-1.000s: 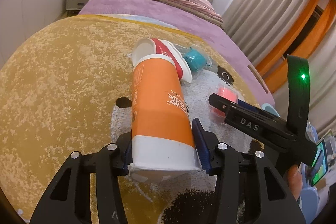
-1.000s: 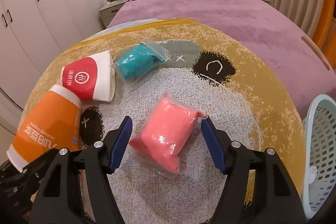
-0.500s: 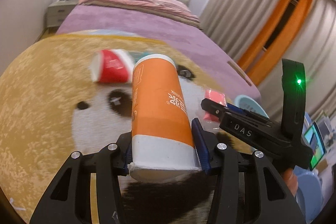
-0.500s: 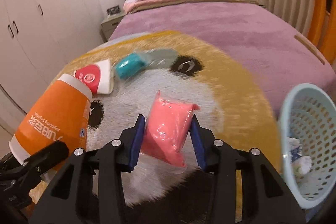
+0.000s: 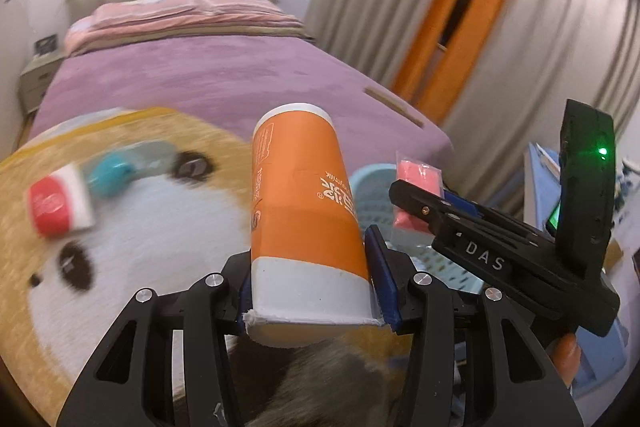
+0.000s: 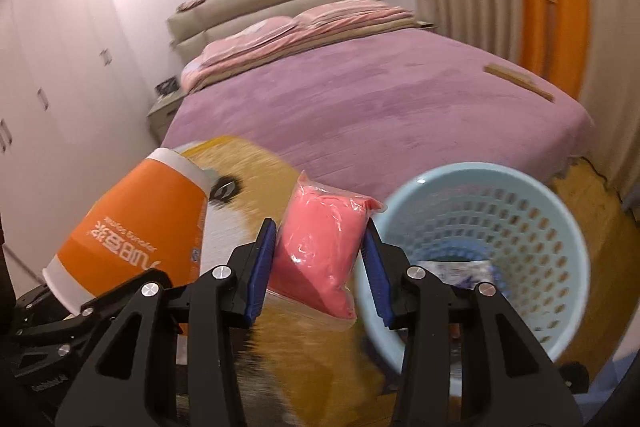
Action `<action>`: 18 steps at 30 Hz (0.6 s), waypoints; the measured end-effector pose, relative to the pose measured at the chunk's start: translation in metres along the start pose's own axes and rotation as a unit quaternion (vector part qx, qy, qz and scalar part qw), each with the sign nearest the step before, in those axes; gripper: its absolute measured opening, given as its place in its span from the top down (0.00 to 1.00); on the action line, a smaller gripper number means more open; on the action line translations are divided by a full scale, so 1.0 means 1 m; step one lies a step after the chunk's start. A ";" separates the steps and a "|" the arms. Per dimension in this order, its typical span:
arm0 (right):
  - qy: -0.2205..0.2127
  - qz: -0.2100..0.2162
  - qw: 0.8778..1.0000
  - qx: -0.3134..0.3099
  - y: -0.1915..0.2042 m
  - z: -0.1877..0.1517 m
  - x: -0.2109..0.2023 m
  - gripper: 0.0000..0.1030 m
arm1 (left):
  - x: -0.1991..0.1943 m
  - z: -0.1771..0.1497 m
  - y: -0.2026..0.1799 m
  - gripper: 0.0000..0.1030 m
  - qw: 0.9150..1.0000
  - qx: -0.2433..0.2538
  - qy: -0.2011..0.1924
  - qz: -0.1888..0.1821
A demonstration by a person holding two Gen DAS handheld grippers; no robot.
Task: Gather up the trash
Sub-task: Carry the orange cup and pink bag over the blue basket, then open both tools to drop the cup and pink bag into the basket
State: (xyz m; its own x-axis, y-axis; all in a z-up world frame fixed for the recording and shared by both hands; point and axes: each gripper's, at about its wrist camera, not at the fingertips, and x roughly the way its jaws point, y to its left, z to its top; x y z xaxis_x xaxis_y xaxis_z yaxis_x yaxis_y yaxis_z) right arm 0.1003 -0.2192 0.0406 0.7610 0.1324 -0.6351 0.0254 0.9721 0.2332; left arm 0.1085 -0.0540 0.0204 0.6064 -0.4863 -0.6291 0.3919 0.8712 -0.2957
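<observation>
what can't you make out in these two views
- Basket contents: right wrist view, the right gripper and wall hide most.
- Red cup and teal bag: left wrist view, motion blur smears their print.
- Pink bag: left wrist view, mostly behind the right gripper.
- Orange cup mouth: cut off below the jaws.

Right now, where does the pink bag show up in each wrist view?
Left wrist: pink bag right of centre, in the right gripper, beyond the orange cup.
Right wrist: pink bag centre, between the blue pads.
Shared landmark: light blue basket.
</observation>
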 end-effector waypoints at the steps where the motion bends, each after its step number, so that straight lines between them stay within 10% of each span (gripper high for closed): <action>1: -0.003 -0.007 1.000 0.010 -0.012 0.000 -0.003 0.61 | 0.008 0.002 -0.008 0.55 1.000 0.007 0.005 -0.006; 18: 0.016 -0.068 0.991 0.115 -0.133 -0.018 0.008 0.61 | 0.124 0.008 -0.077 0.55 0.992 0.052 0.103 -0.044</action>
State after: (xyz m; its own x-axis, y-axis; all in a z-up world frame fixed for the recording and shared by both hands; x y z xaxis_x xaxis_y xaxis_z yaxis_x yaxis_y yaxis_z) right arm 0.0917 -0.3437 -0.0086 0.7199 0.0117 -0.6940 0.2774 0.9117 0.3031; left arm 0.1589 -0.1822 -0.0296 0.4167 -0.5268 -0.7408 0.5134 0.8089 -0.2865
